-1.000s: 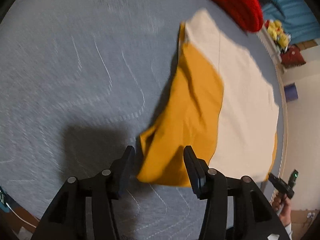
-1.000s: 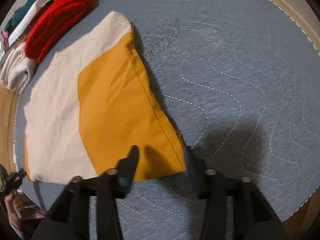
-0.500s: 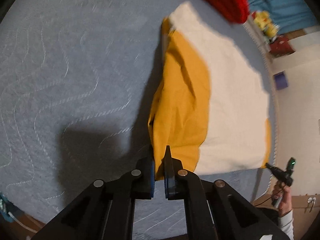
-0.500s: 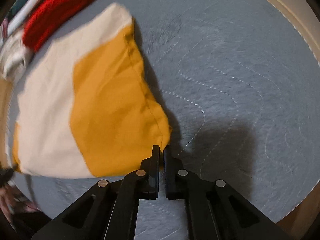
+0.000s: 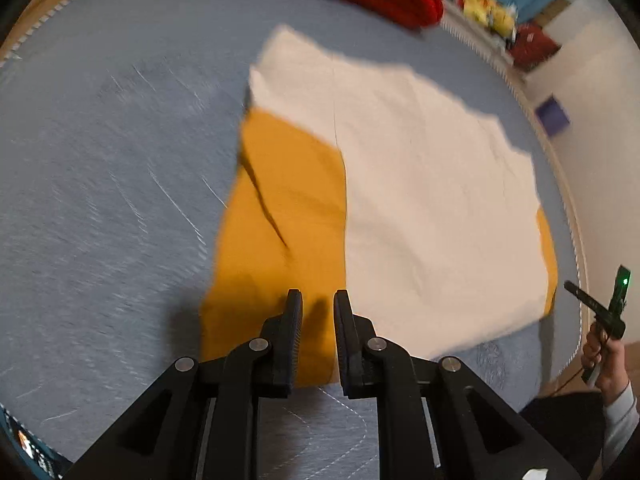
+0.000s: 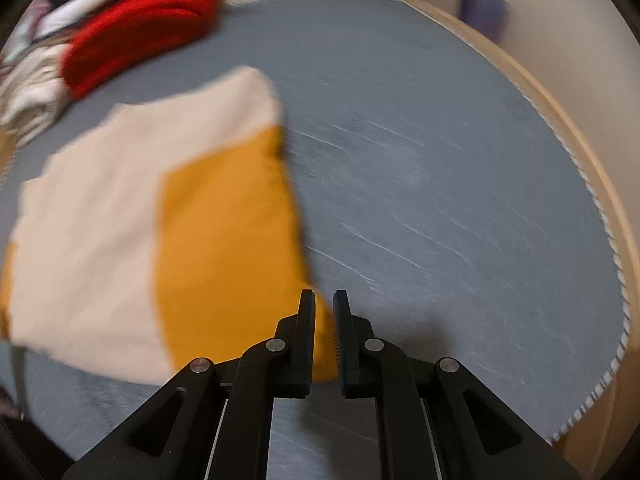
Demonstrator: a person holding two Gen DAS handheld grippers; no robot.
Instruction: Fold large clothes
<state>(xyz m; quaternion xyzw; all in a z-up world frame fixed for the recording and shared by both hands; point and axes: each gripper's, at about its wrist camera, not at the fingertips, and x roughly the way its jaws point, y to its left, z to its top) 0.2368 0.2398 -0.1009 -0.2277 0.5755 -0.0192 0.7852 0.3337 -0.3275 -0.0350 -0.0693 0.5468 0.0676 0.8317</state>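
A cream and mustard-yellow garment (image 5: 400, 200) lies flat on the blue-grey quilted bed; it also shows in the right wrist view (image 6: 160, 220). Its yellow panel (image 5: 280, 220) is folded over the cream part. My left gripper (image 5: 316, 300) is slightly open, its fingers apart over the yellow panel's near edge, holding nothing. My right gripper (image 6: 324, 300) is slightly open over the yellow panel's near right corner (image 6: 320, 352), with the fabric showing in the gap. Both views are blurred by motion.
A red knitted garment (image 6: 140, 28) and a pile of other clothes (image 6: 36, 88) lie at the far edge of the bed (image 6: 440, 160). The bed's wooden rim (image 6: 580, 152) runs along the right. The person's hand with the other gripper (image 5: 604, 320) shows at the right.
Both grippers were shut on the yellow panel's near corners half a second ago. Now both have opened a little, let go and drawn back, and the panel lies flatter.
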